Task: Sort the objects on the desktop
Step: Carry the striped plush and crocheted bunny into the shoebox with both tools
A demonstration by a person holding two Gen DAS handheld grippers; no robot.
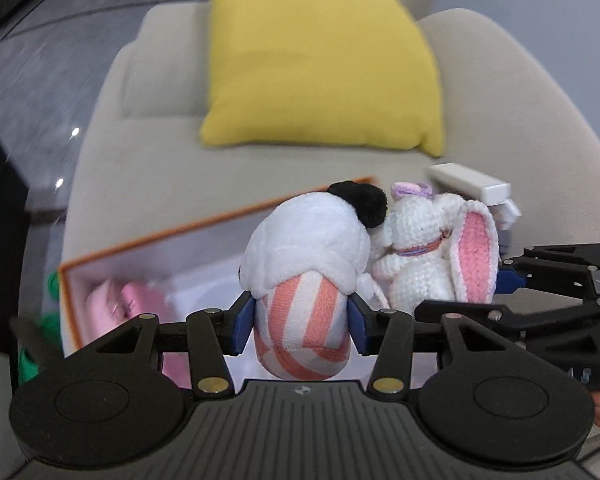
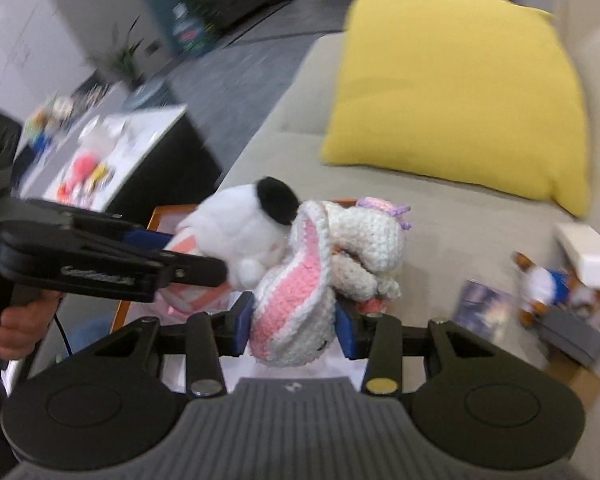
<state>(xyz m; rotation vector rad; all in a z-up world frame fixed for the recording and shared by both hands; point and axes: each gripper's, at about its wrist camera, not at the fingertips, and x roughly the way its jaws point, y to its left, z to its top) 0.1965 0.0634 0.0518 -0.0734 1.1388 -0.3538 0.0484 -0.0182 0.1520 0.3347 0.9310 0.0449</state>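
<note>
Two plush toys carried together over a sofa box

L. hand-held gripper is about half open, pads clamped on the orange-striped body of a white plush w/ black ear; R. hand-held gripper is likewise part-closed, squeezing the pink-lined ear of a crocheted white bunny. Both toys hang side by side, touching, above the orange-rimmed box near the front edge of the beige sofa, probably so each can be dropped in as sorted; pink items already lie inside. Yellow cushion leans on the sofa back. A small blue-clad figure, white box and cards sit toward the seat's right edge. A low surface w/ more toys stands beyond; grey floor, plants behind. All blurred.
</note>
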